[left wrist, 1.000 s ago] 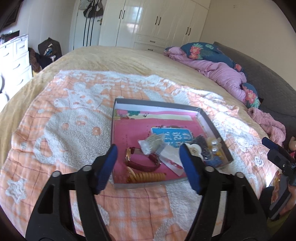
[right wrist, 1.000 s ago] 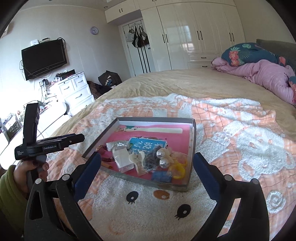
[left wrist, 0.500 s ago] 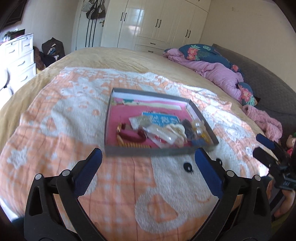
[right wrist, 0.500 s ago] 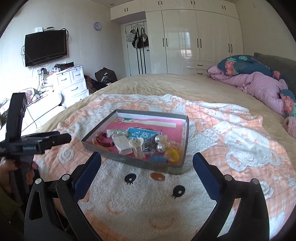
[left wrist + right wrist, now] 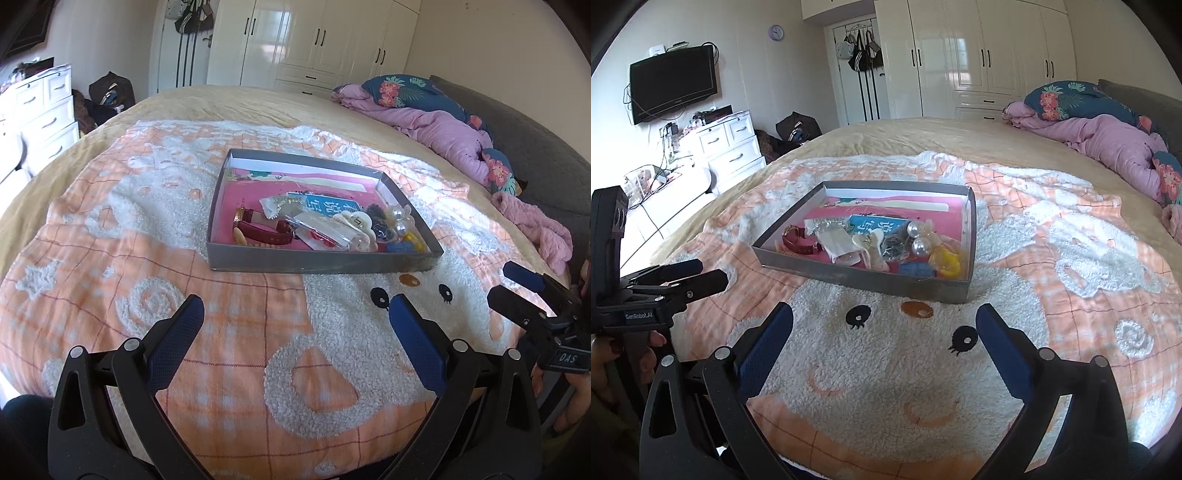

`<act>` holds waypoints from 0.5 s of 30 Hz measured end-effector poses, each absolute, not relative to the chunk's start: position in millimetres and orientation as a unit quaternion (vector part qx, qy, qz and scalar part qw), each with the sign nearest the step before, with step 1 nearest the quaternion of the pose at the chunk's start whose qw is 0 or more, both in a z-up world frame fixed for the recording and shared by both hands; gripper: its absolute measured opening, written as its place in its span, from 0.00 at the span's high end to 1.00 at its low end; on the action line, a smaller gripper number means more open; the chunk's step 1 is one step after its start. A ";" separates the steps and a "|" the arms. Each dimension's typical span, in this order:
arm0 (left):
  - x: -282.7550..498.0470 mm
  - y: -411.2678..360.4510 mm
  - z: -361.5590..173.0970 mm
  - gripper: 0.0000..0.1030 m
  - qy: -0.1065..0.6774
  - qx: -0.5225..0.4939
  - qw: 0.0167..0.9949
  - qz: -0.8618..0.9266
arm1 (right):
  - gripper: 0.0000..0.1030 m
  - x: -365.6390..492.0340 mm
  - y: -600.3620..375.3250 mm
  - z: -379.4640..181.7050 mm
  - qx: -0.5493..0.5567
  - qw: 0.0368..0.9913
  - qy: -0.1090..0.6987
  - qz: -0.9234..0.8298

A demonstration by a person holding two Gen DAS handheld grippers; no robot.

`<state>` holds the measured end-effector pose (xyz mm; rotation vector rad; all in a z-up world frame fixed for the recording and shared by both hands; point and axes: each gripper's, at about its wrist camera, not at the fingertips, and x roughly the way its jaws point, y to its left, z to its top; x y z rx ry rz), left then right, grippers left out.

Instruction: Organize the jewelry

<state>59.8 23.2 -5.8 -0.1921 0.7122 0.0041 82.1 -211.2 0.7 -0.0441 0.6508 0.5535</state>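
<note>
Your shallow grey box sits flat on the orange-and-white blanket, its pink floor showing. Along its near side lies a mixed heap of jewelry. At the left end you have a watch with a dark red strap, lying on its side, with a ribbed cream bangle just beside it. Clear packets lie across the middle, over a blue printed card. To the right, a white hair claw, two big pearl balls, and a yellow ring-shaped piece are crowded together, touching.
</note>
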 end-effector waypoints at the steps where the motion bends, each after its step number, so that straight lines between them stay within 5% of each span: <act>1: 59.8 23.4 -5.6 0.09 0.348 -0.094 0.933 0.002 | 0.04 81.7 -210.1 0.5 -0.022 0.910 0.315 0.270; 15: 58.5 24.3 -3.2 0.09 0.348 -0.092 0.933 0.010 | 0.04 81.9 -212.1 0.0 -0.017 0.909 0.318 0.268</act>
